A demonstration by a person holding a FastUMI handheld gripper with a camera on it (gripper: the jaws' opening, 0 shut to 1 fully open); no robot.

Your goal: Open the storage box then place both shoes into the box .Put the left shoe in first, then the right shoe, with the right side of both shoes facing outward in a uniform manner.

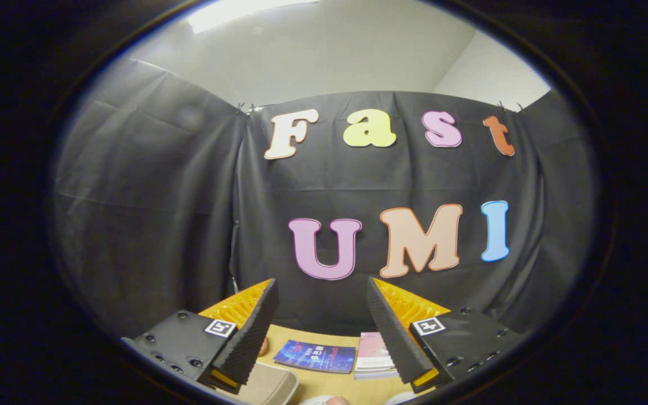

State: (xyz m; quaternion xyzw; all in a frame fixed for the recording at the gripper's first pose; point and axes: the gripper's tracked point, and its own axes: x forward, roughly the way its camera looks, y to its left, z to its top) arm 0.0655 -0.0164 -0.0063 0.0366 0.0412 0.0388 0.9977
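Black cloth walled the booth behind a wooden table (324,385). Low beside the gripper (322,315), a beige corner (270,385), a blue booklet (315,356) and a pink booklet (374,354) lay on it. Its jaws stood released, grasping nothing, aimed above them. Box and shoes, I judged, lay below.

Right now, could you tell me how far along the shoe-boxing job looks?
Nothing looks done yet. The gripper is open and holds nothing, aimed at the booth wall above the table. A blue booklet lies between its fingers. Opening the box and placing both shoes remain.
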